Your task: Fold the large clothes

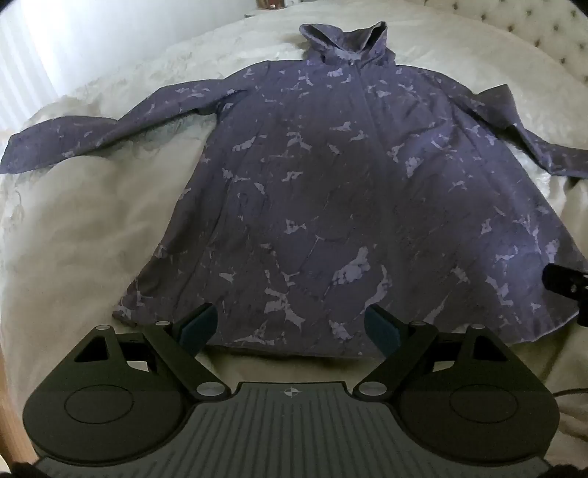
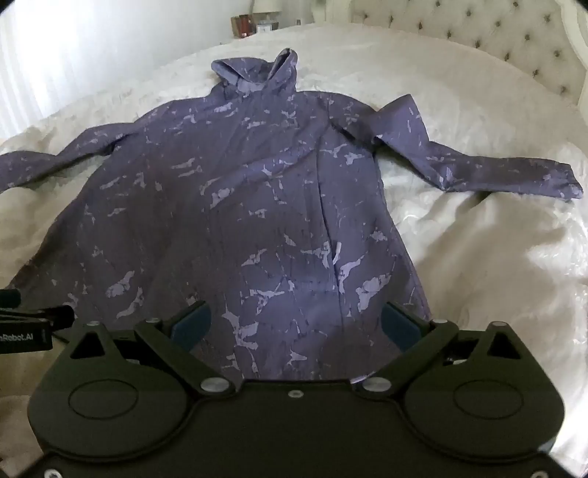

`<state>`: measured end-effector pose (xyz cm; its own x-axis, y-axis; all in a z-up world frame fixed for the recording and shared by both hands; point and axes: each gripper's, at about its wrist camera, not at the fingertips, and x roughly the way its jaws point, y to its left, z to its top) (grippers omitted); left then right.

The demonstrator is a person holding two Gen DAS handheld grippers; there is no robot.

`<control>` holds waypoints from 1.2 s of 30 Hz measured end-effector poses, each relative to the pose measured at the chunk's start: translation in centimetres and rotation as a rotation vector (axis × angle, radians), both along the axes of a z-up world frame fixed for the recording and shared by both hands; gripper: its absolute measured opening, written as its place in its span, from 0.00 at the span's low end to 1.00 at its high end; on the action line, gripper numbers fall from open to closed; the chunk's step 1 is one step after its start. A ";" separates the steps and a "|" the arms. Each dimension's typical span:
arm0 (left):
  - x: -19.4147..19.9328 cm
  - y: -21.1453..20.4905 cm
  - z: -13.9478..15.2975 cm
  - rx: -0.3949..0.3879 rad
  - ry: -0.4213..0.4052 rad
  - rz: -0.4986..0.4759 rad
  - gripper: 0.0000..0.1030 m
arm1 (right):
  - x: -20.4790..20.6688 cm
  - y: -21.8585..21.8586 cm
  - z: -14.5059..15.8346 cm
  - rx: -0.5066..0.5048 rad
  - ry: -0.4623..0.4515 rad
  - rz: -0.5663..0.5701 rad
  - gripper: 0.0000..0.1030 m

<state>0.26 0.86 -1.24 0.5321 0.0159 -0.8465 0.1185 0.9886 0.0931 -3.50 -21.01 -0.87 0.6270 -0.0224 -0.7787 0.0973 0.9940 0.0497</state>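
Note:
A large purple hooded jacket [image 1: 330, 191] with pale lilac blotches lies spread flat on the bed, hood at the far end, both sleeves stretched out sideways. My left gripper [image 1: 290, 325] hangs open above the jacket's near hem, towards its left corner, with nothing between its blue pads [image 1: 200, 325]. In the right wrist view the same jacket [image 2: 235, 220] fills the middle. My right gripper [image 2: 296, 323] stands open over the hem near the right corner, pads [image 2: 398, 325] clear of the cloth. Each gripper shows at the edge of the other's view.
The jacket rests on a cream bedspread [image 1: 73, 228] that is rumpled around the right sleeve [image 2: 477, 172]. A tufted headboard [image 2: 496, 40] curves along the far right. A nightstand with small items [image 2: 253, 24] stands beyond the bed's far edge.

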 end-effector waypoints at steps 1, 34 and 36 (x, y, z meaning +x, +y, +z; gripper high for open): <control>0.0 0.0 -0.1 0.000 0.002 0.001 0.85 | 0.0 0.0 -0.1 0.000 0.005 0.000 0.97; 2.1 0.0 -1.4 0.018 0.048 -0.002 0.85 | 2.4 0.4 -1.7 0.001 0.092 0.012 0.97; 2.6 0.1 -1.4 0.014 0.049 -0.001 0.85 | 2.8 0.6 -1.8 0.004 0.103 0.021 0.97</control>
